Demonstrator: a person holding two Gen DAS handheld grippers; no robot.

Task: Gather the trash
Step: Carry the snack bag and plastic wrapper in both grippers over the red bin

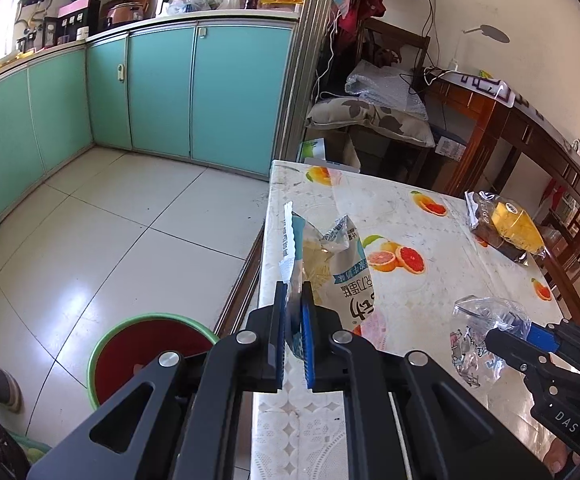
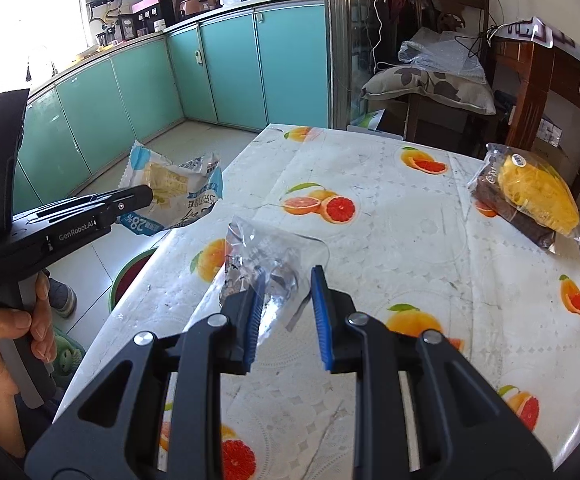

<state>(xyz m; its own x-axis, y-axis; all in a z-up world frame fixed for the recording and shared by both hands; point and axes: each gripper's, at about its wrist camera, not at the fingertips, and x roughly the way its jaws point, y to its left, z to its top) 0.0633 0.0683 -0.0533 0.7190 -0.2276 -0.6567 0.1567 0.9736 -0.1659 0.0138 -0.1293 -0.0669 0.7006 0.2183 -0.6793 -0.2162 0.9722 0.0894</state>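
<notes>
Left wrist view: my left claw (image 1: pixel 293 300) is clamped on a crinkled white-and-blue snack wrapper (image 1: pixel 330 256). The blue ribbed pads pinch its lower edge, so that edge is hidden between them. The wrapper stands up over the edge of the surface (image 1: pixel 410 240), which wears a glossy plastic cloth printed with cut oranges. The print on the wrapper is upside down and I cannot read it. Below on the tiled floor sits a round bin (image 1: pixel 146 344) with a green rim and dark red inside; the claw body covers its near part. At the lower right my right claw (image 1: pixel 494 340) enters from the side, closed on a clear crumpled plastic bag (image 1: pixel 486 320); its finger gap cannot be judged from here. A sealed pack (image 1: pixel 506 228) with a yellow and a dark brown layer lies far back on the surface.

Right wrist view: my right claw (image 2: pixel 286 280) pinches the clear bag (image 2: pixel 266 256) between narrow jaws; the film is transparent and its outline is hard to trace against the cloth (image 2: pixel 410 240). At the left, my left claw (image 2: pixel 146 196), seen side-on, holds the wrapper (image 2: pixel 178 192) beyond the surface edge, above the floor. A hand (image 2: pixel 10 332) grips its handle, cut off by the frame. The bin (image 2: pixel 130 276) is mostly hidden behind the surface edge.
</notes>
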